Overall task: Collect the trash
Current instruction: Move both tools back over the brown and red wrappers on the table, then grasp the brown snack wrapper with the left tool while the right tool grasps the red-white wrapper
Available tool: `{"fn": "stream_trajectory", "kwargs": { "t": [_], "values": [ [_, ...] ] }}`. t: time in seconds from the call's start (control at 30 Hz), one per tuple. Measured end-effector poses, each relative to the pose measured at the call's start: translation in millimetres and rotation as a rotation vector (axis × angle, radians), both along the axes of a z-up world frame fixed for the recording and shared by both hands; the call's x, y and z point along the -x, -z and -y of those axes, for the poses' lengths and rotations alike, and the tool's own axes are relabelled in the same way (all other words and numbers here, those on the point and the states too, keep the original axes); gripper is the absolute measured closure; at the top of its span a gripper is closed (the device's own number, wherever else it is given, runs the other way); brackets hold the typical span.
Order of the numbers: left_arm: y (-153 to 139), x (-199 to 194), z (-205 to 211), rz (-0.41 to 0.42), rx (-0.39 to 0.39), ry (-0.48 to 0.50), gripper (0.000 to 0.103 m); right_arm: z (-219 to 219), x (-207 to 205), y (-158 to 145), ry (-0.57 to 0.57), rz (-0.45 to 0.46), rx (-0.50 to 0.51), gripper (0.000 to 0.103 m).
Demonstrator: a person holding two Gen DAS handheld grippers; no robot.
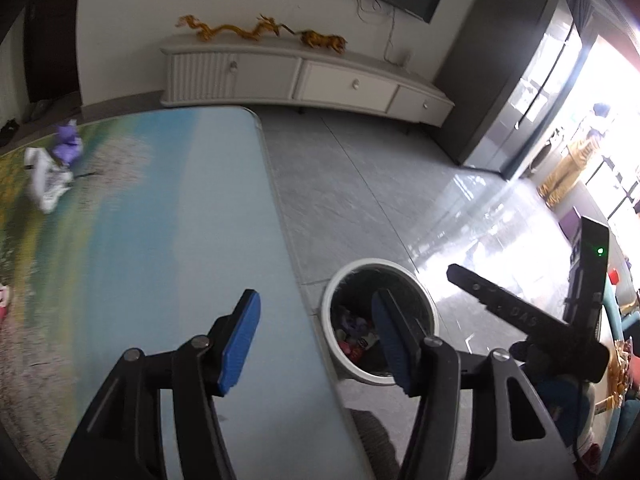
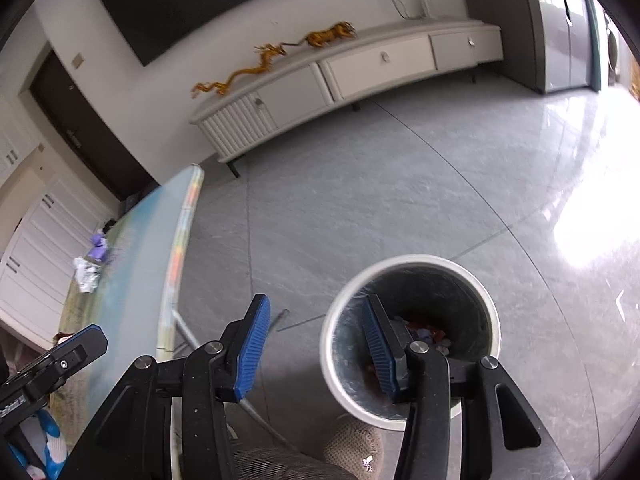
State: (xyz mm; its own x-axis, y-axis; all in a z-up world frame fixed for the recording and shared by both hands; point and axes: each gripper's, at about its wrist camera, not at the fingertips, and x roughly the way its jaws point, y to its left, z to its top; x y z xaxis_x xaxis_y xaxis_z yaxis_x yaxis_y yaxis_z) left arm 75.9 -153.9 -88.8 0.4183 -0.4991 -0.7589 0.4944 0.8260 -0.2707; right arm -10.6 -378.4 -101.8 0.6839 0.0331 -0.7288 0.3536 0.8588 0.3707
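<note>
Both claws released and empty over the bin [image 2: 410, 336]; next, wrappers [image 1: 50, 176] upper left on the table [image 1: 180, 208].

The left gripper [image 1: 316, 344] and right gripper [image 2: 316, 350] must reach back there.

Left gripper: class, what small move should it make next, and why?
Probably swing the left gripper back toward the crumpled white and purple trash at the table's far end: its fingers are open and empty, and the bin already holds scraps.

Two wrist views, angled down over table edge and floor

Both look forward past blue-padded fingers, sharing the round white waste bin [image 1: 431, 312] [image 2: 493, 320], landscape-printed tabletop [image 1: 160, 240] [image 2: 140, 248] and cream TV cabinet [image 1: 340, 76] [image 2: 360, 68].
</note>
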Motion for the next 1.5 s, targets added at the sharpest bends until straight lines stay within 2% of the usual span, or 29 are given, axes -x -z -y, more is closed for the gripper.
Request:
{"fn": "stream_trajectory", "kwargs": {
  "t": [0.23, 0.57, 0.73, 0.9, 1.03, 1.1, 1.17, 1.23, 1.37, 1.5],
  "values": [
    [-7, 0, -86, 0.044, -0.013, -0.109, 0.047, -50, -5, -36, -0.091, 0.044, 0.051, 0.055],
    [-10, 7, -232, 0.089, -0.014, -0.28, 0.047, -147, -29, -56, -0.253, 0.033, 0.076, 0.054],
    [-7, 10, -301, 0.133, -0.026, -0.298, 0.047, -197, -44, -64, -0.328, -0.002, 0.1, 0.054],
    [1, 2, -350, 0.165, -0.083, -0.269, 0.047, -241, -59, -66, -0.404, -0.031, 0.109, 0.052],
    [-1, -11, -366, 0.211, -0.152, -0.217, 0.046, -280, -73, -61, -0.462, -0.047, 0.07, 0.051],
    [-5, -18, -370, 0.236, -0.178, -0.177, 0.045, -302, -80, -57, -0.497, -0.064, 0.053, 0.049],
    [-10, -27, -371, 0.266, -0.209, -0.136, 0.037, -319, -86, -55, -0.523, -0.081, 0.035, 0.047],
    [-13, -38, -372, 0.288, -0.232, -0.104, 0.036, -331, -93, -53, -0.541, -0.097, 0.015, 0.047],
    [-7, -59, -367, 0.276, -0.274, -0.027, 0.035, -349, -106, -49, -0.561, -0.126, -0.007, 0.046],
    [12, -69, -352, 0.261, -0.337, 0.075, 0.035, -357, -118, -47, -0.565, -0.154, -0.032, 0.046]
  ]
}}
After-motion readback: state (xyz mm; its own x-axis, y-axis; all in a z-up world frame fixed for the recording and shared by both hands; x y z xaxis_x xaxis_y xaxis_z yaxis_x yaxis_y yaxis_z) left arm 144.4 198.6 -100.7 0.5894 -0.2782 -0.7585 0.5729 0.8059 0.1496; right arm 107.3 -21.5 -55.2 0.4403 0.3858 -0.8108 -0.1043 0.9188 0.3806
